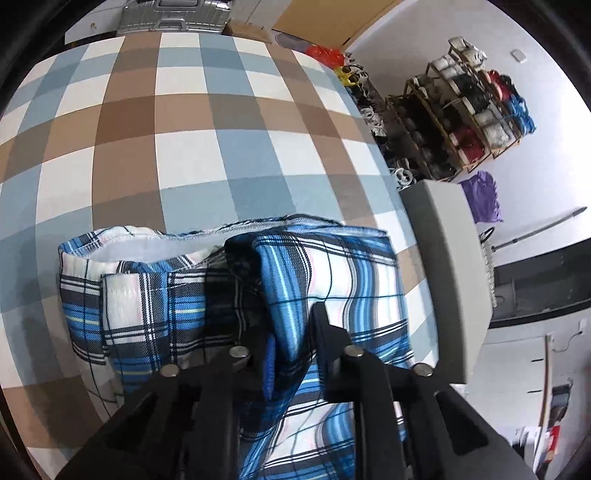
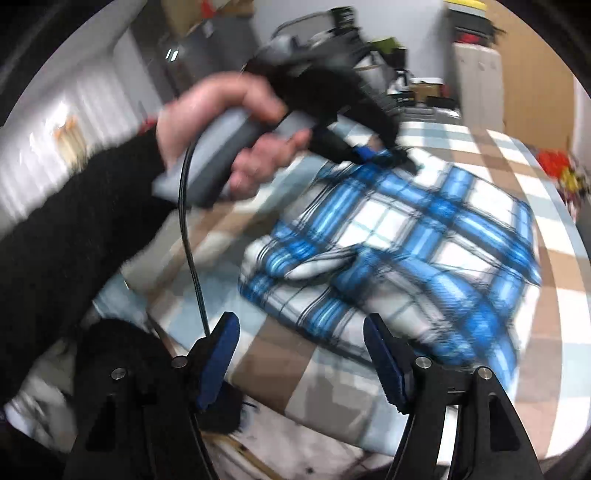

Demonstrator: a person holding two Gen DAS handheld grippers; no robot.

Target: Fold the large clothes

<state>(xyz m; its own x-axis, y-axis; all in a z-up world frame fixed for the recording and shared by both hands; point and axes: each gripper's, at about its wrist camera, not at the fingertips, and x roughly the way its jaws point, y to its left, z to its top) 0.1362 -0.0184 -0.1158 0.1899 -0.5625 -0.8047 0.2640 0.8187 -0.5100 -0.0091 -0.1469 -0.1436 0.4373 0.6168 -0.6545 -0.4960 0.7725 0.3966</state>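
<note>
Left gripper [image 1: 291,343] pinches a raised fold of the blue-white plaid garment [image 1: 332,280]; right gripper [image 2: 301,354] hangs spread, holding nothing, above the near edge. Garment lies half-folded on the brown, blue and white checked tablecloth [image 1: 177,122]. Beyond: wooden rack of yarn spools [image 1: 469,110], silver suitcase [image 1: 173,14], purple cloth [image 1: 482,194], white wall.

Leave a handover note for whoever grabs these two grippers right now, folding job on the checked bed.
Left gripper: shut on a fold of the blue plaid garment.
Right gripper: open, holding nothing, above the bed's near edge.
Garment lies bunched and partly folded on the checked bedcover.
Done: at least one fold. Left: lay the held fold flat, square it up.
</note>
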